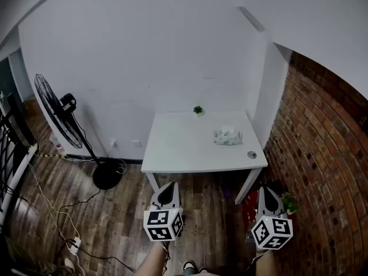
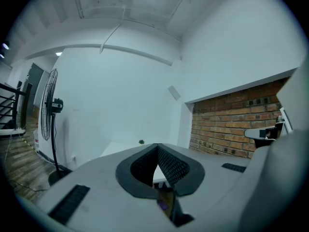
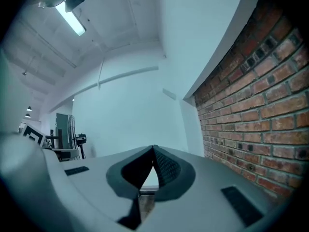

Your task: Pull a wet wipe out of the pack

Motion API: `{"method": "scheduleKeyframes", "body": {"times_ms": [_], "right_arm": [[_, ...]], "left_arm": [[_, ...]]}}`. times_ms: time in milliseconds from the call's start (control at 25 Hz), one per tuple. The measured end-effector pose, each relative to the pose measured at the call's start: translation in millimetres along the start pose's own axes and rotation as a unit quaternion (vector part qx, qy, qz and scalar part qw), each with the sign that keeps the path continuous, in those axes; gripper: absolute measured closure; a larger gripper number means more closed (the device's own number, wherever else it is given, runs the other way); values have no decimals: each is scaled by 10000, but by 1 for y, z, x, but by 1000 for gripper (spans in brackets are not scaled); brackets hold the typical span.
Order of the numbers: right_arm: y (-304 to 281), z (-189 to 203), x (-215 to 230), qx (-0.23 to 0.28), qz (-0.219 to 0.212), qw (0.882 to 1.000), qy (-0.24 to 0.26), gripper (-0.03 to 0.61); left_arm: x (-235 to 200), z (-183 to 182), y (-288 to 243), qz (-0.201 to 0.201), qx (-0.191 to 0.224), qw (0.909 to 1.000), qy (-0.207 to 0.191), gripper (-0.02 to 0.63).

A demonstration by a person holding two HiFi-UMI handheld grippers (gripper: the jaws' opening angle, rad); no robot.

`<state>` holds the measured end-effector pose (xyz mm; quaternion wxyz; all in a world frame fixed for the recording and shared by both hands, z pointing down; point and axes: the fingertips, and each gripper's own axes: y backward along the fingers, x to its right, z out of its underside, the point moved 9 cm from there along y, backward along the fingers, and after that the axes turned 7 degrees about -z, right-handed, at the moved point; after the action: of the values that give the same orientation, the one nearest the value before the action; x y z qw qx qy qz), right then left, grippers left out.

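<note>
Can't read any print on the pale wet wipe pack (image 1: 227, 137), lying flat on the white table's (image 1: 184, 151) right half, white tuft raised on top; short of the table's near edge, left gripper (image 1: 169, 185) and right gripper (image 1: 265, 190), jaws pressed together, pinching nothing.

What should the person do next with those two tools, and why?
Probably step up to the white table and raise both tools toward the wet wipe pack. The left tool and right tool hang over the floor short of the table, jaws closed on nothing, and the pack lies untouched near the table's right edge.
</note>
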<state>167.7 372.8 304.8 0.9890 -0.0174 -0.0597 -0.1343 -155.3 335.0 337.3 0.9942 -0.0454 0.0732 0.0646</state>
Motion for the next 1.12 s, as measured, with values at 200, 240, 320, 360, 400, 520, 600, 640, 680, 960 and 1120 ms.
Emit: {"method": "scheduleKeyframes", "body": {"times_ms": [200, 240, 320, 360, 400, 520, 600, 640, 680, 960, 1120], "right_arm": [[0, 2, -1, 27, -15, 10000, -78, 577], [0, 2, -1, 17, -18, 10000, -67, 577], [-1, 2, -1, -12, -20, 10000, -51, 571], [-1, 3, -2, -29, -16, 10000, -45, 565], [-1, 3, -2, -46, -8, 10000, -38, 556], [0, 3, -1, -80, 51, 10000, 13, 533], [-1, 3, -1, -76, 82, 9999, 55, 520], [-1, 2, -1, -67, 90, 9999, 71, 513], [-1, 1, -1, -56, 96, 9999, 83, 506], [-6, 0, 0, -30, 208, 9997, 115, 477], [-15, 2, 0, -14, 356, 9994, 57, 477]], "left_arm": [[-2, 0, 1, -24, 18, 10000, 44, 614], [-3, -1, 0, -11, 11, 10000, 70, 614], [-4, -1, -1, 9, -6, 9999, 129, 614], [-5, -2, -1, 7, -7, 9999, 138, 614], [-5, -2, -1, -1, -3, 9999, 132, 614], [-6, -2, -2, -23, 39, 9999, 119, 614], [-7, -2, -3, -47, 79, 9999, 126, 614], [-8, -2, -3, -62, 91, 9999, 126, 614], [-8, -2, -4, -74, 97, 9998, 126, 614], [-12, -2, -13, -87, 92, 9999, 98, 614], [-19, -4, -23, -48, 81, 10000, 13, 614]]}}
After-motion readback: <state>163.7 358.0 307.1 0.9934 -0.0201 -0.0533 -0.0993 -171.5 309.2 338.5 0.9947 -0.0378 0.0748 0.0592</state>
